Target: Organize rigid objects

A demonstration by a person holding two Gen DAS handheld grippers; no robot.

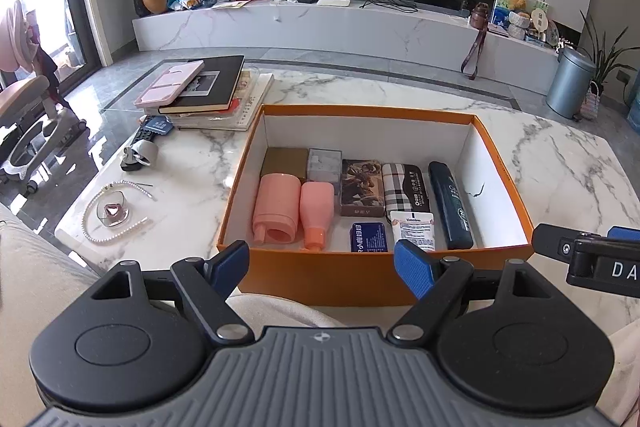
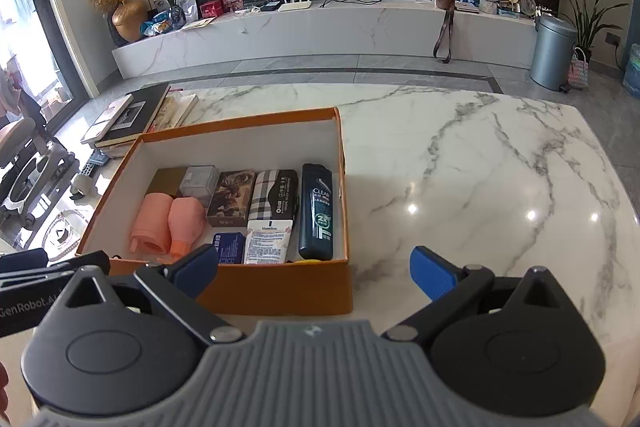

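An orange box [image 1: 360, 111] with white walls stands on the marble table [image 1: 360, 87]. Inside lie two pink bottles [image 1: 280, 207], a dark shampoo bottle [image 1: 450, 205], a plaid case [image 1: 404, 189], a card box [image 1: 360, 187], a white tube [image 1: 414, 229] and a blue tin [image 1: 369, 237]. My left gripper [image 1: 322, 265] is open and empty, just in front of the box's near wall. My right gripper [image 2: 316, 269] is open and empty, near the box's [image 2: 240, 125] front right corner. The shampoo bottle [image 2: 317, 211] lies along the right wall.
A stack of books with a pink case [image 1: 208, 91] sits at the table's far left. A pearl headband and glass dish [image 1: 114, 213] lie at the left. A remote and small cup [image 1: 140, 151] lie near the books. A grey bin [image 2: 552, 53] stands on the floor at the right.
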